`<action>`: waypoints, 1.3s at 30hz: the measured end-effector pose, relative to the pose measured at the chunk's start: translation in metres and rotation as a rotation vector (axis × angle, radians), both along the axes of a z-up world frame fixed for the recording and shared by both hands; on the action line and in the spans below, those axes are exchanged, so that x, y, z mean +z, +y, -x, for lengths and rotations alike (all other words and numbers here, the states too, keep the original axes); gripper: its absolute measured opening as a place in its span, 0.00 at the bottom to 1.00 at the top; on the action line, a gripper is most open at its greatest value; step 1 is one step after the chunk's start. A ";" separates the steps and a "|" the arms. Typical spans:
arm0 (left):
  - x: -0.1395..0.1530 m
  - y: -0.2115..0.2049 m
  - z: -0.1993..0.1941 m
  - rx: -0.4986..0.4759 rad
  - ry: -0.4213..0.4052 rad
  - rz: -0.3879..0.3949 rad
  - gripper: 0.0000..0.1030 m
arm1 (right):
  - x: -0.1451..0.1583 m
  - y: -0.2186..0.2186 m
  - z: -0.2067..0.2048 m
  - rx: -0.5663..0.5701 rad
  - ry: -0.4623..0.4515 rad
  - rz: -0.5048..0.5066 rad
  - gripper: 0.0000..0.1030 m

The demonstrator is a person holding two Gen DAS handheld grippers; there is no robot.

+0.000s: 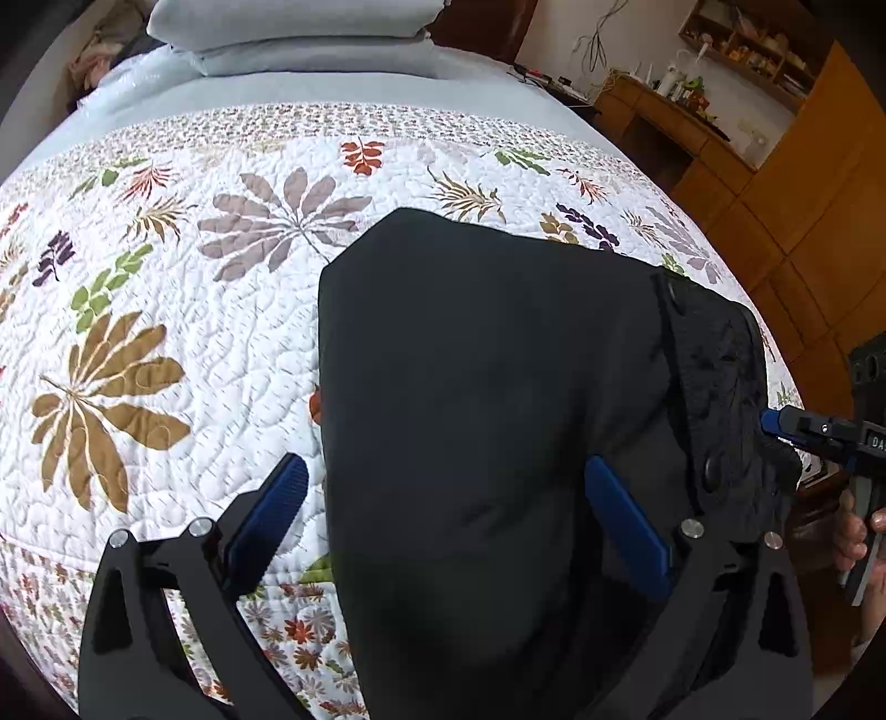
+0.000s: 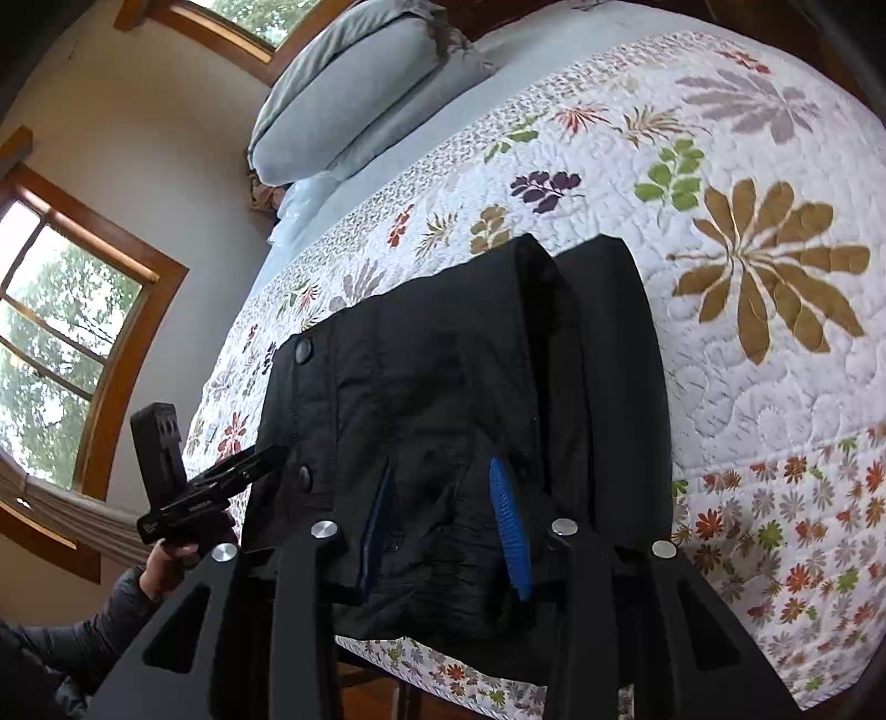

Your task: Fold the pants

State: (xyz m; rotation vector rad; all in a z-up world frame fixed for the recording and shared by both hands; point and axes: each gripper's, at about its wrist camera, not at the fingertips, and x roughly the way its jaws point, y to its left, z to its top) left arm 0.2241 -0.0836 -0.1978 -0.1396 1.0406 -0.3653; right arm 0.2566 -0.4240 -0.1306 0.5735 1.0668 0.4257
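Black pants (image 1: 470, 343) lie folded lengthwise on a floral quilt, the waistband with two buttons (image 1: 714, 354) toward the right. My left gripper (image 1: 443, 465) is open wide over the near part of the pants. Its right pad (image 1: 626, 526) rests on the cloth and its left pad (image 1: 282, 498) is over the quilt. In the right wrist view the pants (image 2: 421, 376) run away from me. My right gripper (image 2: 441, 468) is open, with bunched waistband fabric between its blue pads, not pinched. Its tip (image 1: 772, 423) touches the waistband edge. The left gripper (image 2: 266, 459) shows beside the buttons.
The quilt (image 1: 194, 332) covers a bed with grey pillows (image 1: 299, 33) at its head. Wooden cabinets and a cluttered desk (image 1: 775, 221) stand to the right of the bed. Windows (image 2: 55, 332) are on the wall. A person's hand (image 2: 166, 559) holds the left gripper.
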 end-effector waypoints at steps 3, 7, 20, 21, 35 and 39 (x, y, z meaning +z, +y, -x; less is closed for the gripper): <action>0.002 0.005 0.001 0.004 0.015 0.018 0.96 | 0.004 -0.001 0.000 0.007 0.004 -0.003 0.37; 0.023 0.027 0.010 0.001 -0.011 0.068 0.96 | 0.027 -0.024 0.007 -0.042 -0.039 -0.128 0.78; -0.011 0.089 0.056 -0.014 0.262 0.248 0.96 | -0.005 -0.068 0.019 -0.061 0.116 -0.121 0.85; -0.015 0.087 0.056 -0.026 0.274 0.268 0.96 | -0.011 -0.068 0.018 -0.060 0.127 -0.125 0.86; -0.047 0.034 0.041 -0.095 0.428 0.395 0.97 | -0.059 -0.047 -0.005 0.039 0.240 -0.201 0.95; -0.045 0.026 0.039 -0.104 0.436 0.386 0.97 | -0.063 -0.037 -0.013 0.063 0.241 -0.198 0.95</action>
